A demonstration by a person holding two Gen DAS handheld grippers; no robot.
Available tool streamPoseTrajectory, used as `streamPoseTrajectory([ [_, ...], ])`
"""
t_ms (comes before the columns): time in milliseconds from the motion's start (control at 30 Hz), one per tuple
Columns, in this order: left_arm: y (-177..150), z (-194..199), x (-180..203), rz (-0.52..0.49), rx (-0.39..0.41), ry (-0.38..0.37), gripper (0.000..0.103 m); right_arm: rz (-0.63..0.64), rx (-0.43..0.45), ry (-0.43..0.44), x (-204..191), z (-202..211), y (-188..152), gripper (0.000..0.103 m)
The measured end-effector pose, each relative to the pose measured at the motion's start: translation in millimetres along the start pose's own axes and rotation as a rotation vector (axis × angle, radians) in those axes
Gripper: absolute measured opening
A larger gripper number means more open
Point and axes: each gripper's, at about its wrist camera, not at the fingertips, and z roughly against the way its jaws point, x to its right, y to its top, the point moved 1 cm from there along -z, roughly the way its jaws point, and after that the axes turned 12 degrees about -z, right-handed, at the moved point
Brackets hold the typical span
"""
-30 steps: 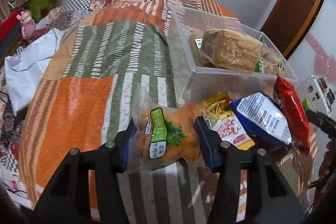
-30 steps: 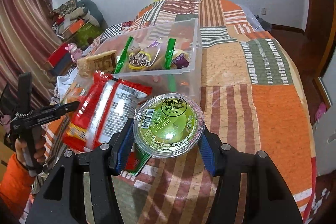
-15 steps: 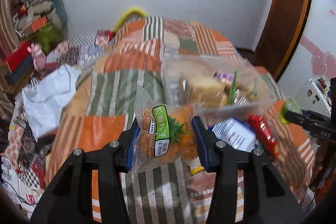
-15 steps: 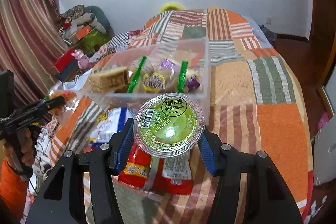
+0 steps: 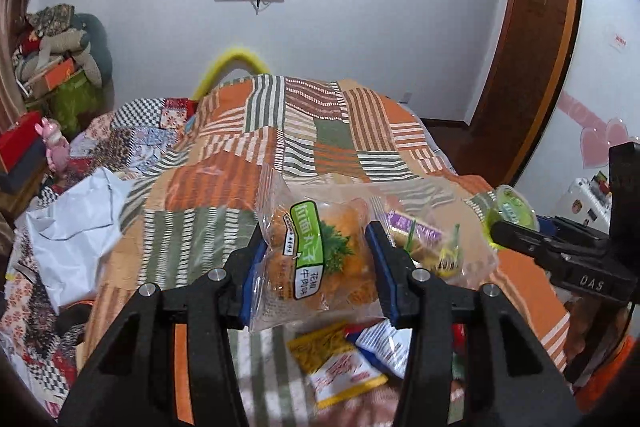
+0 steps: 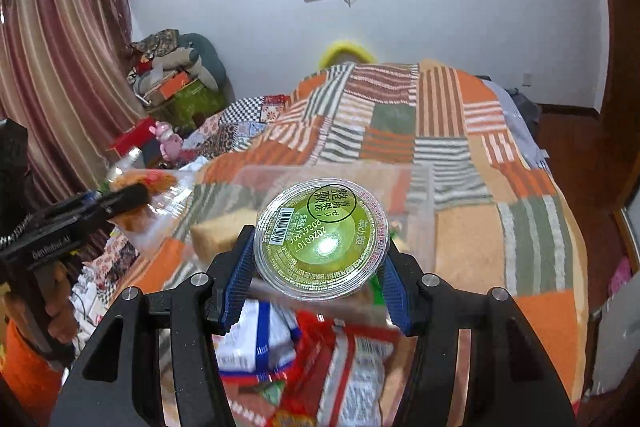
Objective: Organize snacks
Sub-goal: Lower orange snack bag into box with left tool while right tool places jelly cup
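Observation:
My left gripper [image 5: 316,271] is shut on a clear bag of orange snack balls with a green label [image 5: 320,259], held up above the bed. My right gripper [image 6: 320,263] is shut on a green jelly cup [image 6: 322,237], lid facing the camera; the cup also shows in the left wrist view [image 5: 512,211]. The clear plastic bin [image 6: 420,187] with several snacks inside sits just beyond both grippers. Loose packets lie below: a yellow one [image 5: 336,363], a blue-white one [image 6: 256,339] and a red one [image 6: 352,367].
The patchwork bedspread [image 5: 320,131] stretches behind the bin. White plastic wrapping [image 5: 72,227] lies at the left bed edge. Clutter and boxes [image 6: 176,83] stand by the curtain. A wooden door [image 5: 528,47] is at the right.
Both grippers have risen with their snacks. The views tilted up, so the bin and loose packets now sit lower and the wall and screen show.

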Motion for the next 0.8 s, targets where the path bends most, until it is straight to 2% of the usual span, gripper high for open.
streamPoseTrajectory([
  [300, 12.4, -57.7, -7.5, 0.048, -0.059, -0.003, 0.047, 0.042, -0.069, -0.008, -14.5, -53.0, 15.3, 0.054],
  [467, 11.9, -89.8, -14.4, 0.079, -0.103, -0.015, 0.047, 0.021, -0.132, -0.013, -7.2, -80.4, 19.9, 0.054],
  [800, 10.6, -121.4, -13.0, 0.092, -0.157, -0.020, 0.049, 0.059, -0.201, -0.061, -5.4, -100.9, 14.5, 0.055],
])
